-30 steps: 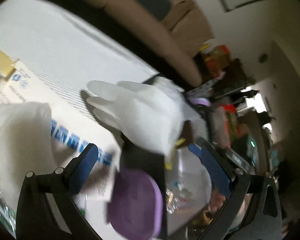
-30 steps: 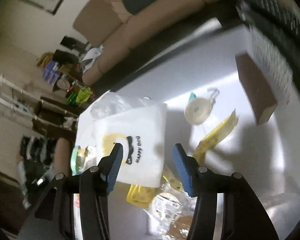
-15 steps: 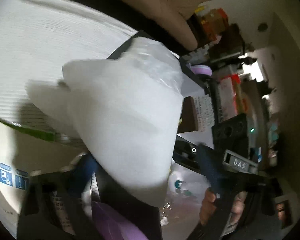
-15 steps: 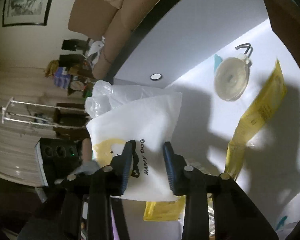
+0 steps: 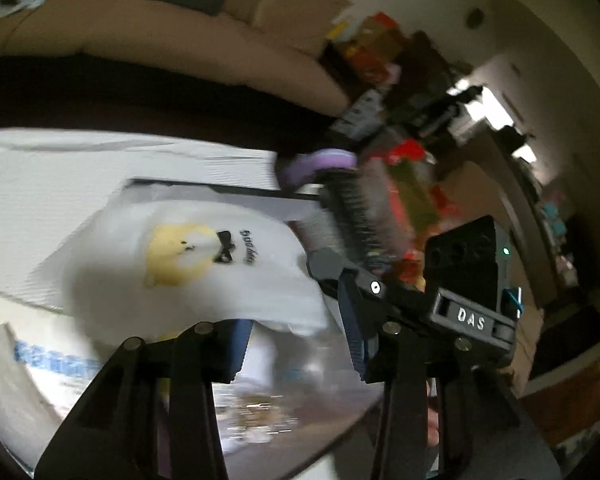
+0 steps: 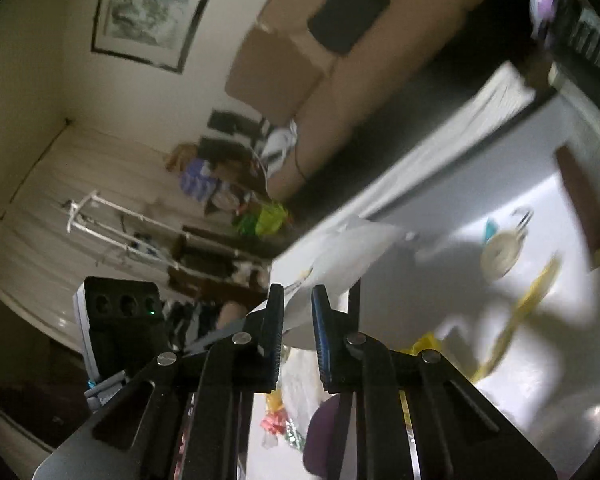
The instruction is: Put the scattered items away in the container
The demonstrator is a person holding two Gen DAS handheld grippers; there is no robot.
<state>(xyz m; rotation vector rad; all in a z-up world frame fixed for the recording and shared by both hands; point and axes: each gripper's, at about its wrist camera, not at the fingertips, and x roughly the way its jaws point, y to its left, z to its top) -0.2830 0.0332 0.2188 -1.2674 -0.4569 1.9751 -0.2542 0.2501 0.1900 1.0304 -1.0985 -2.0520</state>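
Observation:
A white plastic bag (image 5: pixel 188 264) with a yellow dog print hangs lifted above the white table (image 5: pixel 60 168). Its lower edge sags between the fingers of my left gripper (image 5: pixel 296 336), whose jaws are closing with some gap left beside the plastic. My right gripper (image 6: pixel 298 320) is closing too, its blue pads almost together on the bag's edge (image 6: pixel 340 248). In the left wrist view the right gripper (image 5: pixel 340 276) reaches the bag from the right. Loose on the table lie a round cream disc (image 6: pixel 500 256), a yellow packet (image 6: pixel 532 296) and sweet wrappers (image 6: pixel 276 420).
A brown block (image 6: pixel 580 200) stands at the table's far right, and a purple object (image 6: pixel 324 432) lies close below my right gripper. A carton with blue print (image 5: pixel 52 360) sits at the lower left. A beige sofa (image 5: pixel 180 40) and cluttered shelves (image 5: pixel 400 80) stand beyond the table.
Both grippers have risen and their jaws have narrowed. The bag has come up off the table, and its dog print now faces the left wrist camera.

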